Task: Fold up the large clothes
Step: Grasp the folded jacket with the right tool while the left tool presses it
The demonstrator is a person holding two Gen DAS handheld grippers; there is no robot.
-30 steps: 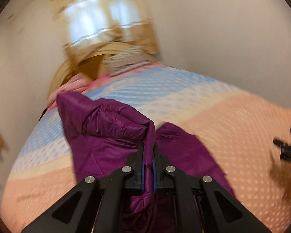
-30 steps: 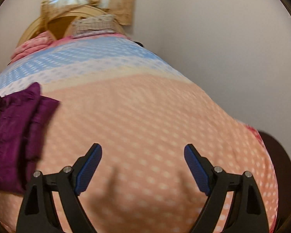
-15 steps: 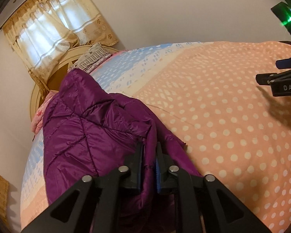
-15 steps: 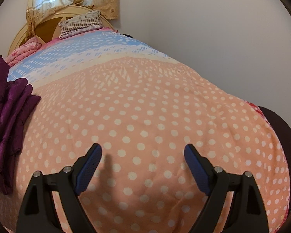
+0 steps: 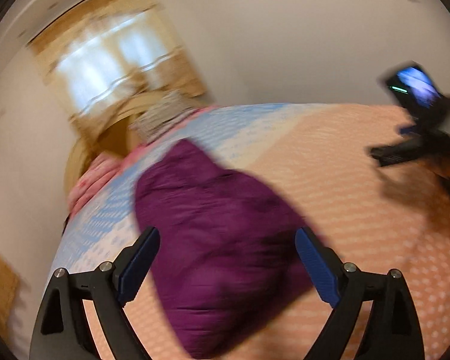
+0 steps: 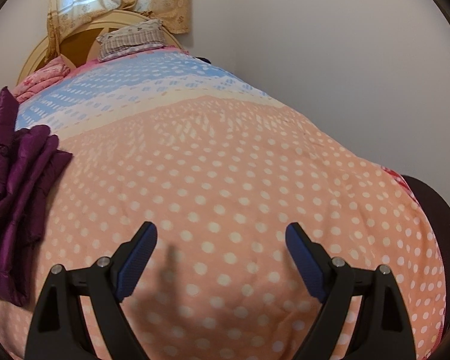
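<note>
Fingers [image 5: 141, 262] of the left gripper [image 5: 228, 267] stand wide apart, having just been opening; their blue pads touch nothing. In the left wrist view, which is blurred, the purple jacket [image 5: 222, 240] lies in a bunched heap on the bedspread [image 5: 345, 210], showing between the two fingers but free of both. It sits left of the bed's middle, on the peach dotted part and reaching onto the blue band beyond. Far behind it are a pillow [image 5: 162, 114], a wooden headboard [image 5: 81, 156] and a curtained window [image 5: 111, 60]. At the right edge the right gripper [image 5: 417, 147] hangs over the bedspread.

Seen from the right wrist, the right gripper [image 6: 222, 258] is likewise spread wide, with only bare peach bedspread [image 6: 240, 180] between its fingers [image 6: 138, 255]. The jacket [image 6: 15, 186] lies at the far left edge, well apart from this gripper. The pillow [image 6: 129, 42] rests against the headboard [image 6: 45, 57] at the far end, under the curtain [image 6: 165, 3].
</note>
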